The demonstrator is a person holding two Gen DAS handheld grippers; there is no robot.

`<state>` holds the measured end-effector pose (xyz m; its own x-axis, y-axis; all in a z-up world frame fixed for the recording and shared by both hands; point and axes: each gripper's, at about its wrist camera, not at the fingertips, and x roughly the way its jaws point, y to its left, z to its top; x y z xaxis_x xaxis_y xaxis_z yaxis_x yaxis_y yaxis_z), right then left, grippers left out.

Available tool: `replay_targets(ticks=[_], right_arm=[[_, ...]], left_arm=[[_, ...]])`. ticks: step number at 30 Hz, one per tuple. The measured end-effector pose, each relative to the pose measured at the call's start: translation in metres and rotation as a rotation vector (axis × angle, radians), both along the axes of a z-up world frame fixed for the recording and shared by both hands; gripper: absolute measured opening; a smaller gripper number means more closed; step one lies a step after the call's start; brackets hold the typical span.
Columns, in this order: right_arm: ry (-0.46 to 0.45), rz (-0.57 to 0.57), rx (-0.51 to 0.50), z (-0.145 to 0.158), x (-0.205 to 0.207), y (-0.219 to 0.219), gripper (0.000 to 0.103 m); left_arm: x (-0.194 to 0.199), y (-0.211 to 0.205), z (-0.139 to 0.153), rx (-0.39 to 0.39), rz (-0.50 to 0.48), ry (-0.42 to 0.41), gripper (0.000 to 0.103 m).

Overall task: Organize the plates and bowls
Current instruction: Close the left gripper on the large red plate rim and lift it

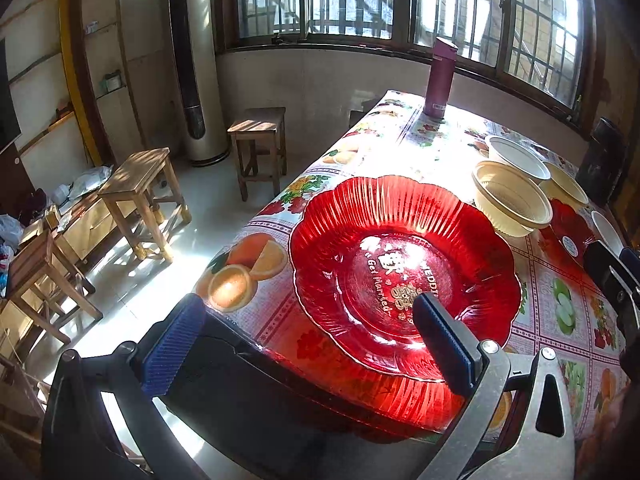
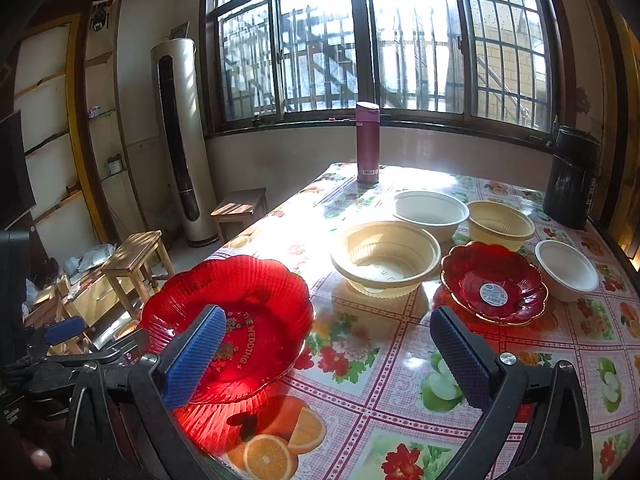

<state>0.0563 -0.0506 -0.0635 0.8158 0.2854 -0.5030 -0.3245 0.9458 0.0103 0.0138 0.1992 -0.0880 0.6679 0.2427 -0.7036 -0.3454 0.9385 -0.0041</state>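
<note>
A large red glass plate (image 1: 404, 276) (image 2: 240, 320) with gold lettering lies at the near left corner of the fruit-print table (image 2: 360, 380). My left gripper (image 1: 310, 344) is open wide at the plate's near rim, with one blue pad above the plate's inside and the other beyond the table edge. My right gripper (image 2: 328, 360) is open over bare tablecloth; its left pad overlaps the plate's right side in the view. Behind stand a wide cream bowl (image 2: 386, 256) (image 1: 510, 202), a white bowl (image 2: 430, 210), a smaller cream bowl (image 2: 500, 224), a small red plate (image 2: 494, 282) and a small white bowl (image 2: 566, 264).
A purple flask (image 2: 367, 142) stands at the table's far edge and a black canister (image 2: 570, 178) at the far right corner. Wooden stools (image 1: 140, 196) and a tall standing air conditioner (image 1: 192, 60) fill the floor left of the table. Sunlight glares on the cloth.
</note>
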Motion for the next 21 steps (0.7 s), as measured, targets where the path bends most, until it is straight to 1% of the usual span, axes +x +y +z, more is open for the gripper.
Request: replay_targets(ticks=[3,5,9,16,18,19,20,21], right_arm=[[0.042,0.004,0.011,-0.01,0.012,0.005,0.103],[0.052,0.006,0.017,-0.012,0.013,0.006,0.103],[0.102,0.006,0.02,-0.023,0.025,0.009,0.103],[0.189,0.012,-0.006,-0.041,0.046,0.022,0.1],[0.208,0.002,-0.01,-0.045,0.051,0.024,0.098],[0.245,0.001,-0.006,-0.049,0.057,0.024,0.097],[0.245,0.001,-0.006,-0.049,0.057,0.024,0.093],[0.263,0.0,-0.003,-0.052,0.061,0.024,0.089]], left_arm=[[0.004,0.002,-0.006,-0.005,-0.005,0.024,0.103],[0.007,0.002,-0.009,-0.011,-0.011,0.042,0.103],[0.014,0.002,-0.017,-0.046,-0.024,0.078,0.103],[0.031,0.004,-0.032,-0.117,-0.034,0.182,0.103],[0.037,0.005,-0.037,-0.143,-0.038,0.217,0.103],[0.039,0.006,-0.039,-0.155,-0.039,0.225,0.103],[0.04,0.006,-0.041,-0.16,-0.035,0.23,0.103],[0.041,0.005,-0.042,-0.158,-0.032,0.233,0.103]])
